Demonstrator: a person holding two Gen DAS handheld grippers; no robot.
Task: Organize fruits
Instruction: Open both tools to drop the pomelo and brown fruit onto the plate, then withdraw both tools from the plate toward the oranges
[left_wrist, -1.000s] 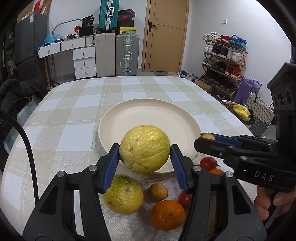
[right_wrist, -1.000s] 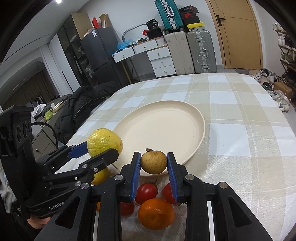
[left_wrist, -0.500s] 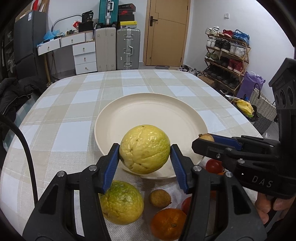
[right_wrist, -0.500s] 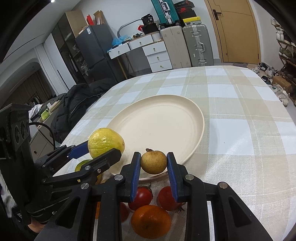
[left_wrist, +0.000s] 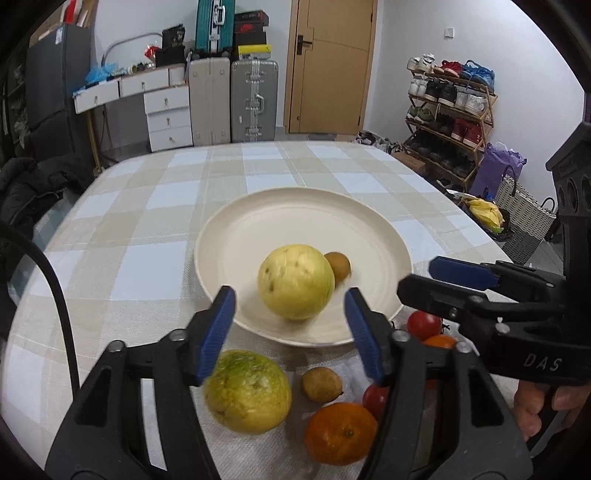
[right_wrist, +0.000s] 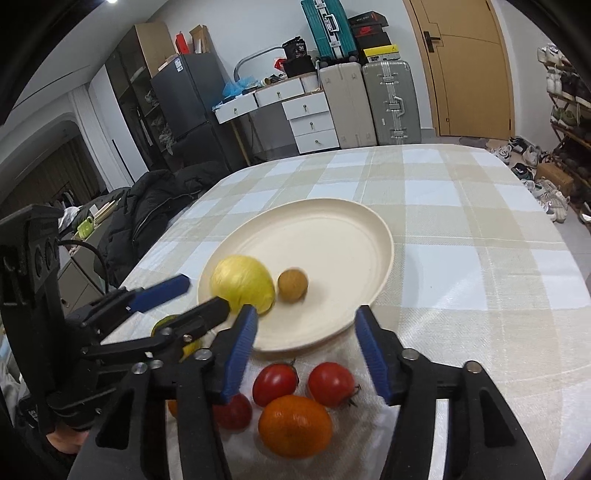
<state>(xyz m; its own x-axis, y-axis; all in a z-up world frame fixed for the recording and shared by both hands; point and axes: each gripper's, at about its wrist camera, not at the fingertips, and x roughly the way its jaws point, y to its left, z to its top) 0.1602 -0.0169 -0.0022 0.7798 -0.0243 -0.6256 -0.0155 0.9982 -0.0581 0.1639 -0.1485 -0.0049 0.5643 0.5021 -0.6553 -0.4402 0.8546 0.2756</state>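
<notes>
- Big yellow fruit (left_wrist: 295, 280) sits on cream plate (left_wrist: 236, 236), near-centre of left wrist view; roughly round, no clear long axis; dark-spotted face turned toward the cam, edges motion-blurred.
- Small brown fruit (left_wrist: 338, 266) on plate too, touching the big one's upper-right side, partly hidden behind it in left view; in right wrist view it's in full sight, just right of the yellow one.
- L gripper (left_wrist: 291, 328): jaws have just been opening, now wide apart, holding nothing; yellow fruit lies just beyond the tips, above the gap in frame, clear of both pads.
- R gripper (right_wrist: 306, 350): jaws have just been opening, also wide & empty; brown fruit is above the gap in frame, further onto the plate, apart from the pads.
- Off-plate, lower frame on checked tablecloth (left_wrist: 147, 206): green-yellow fruit (left_wrist: 247, 391) part covered by L left finger, second small brown fruit (left_wrist: 321, 384), orange (left_wrist: 340, 432), tomatoes (right_wrist: 275, 382) – some cut off behind gripper bodies.
- R hand (left_wrist: 546, 406) only partly visible at lower-right edge of left view.
</notes>
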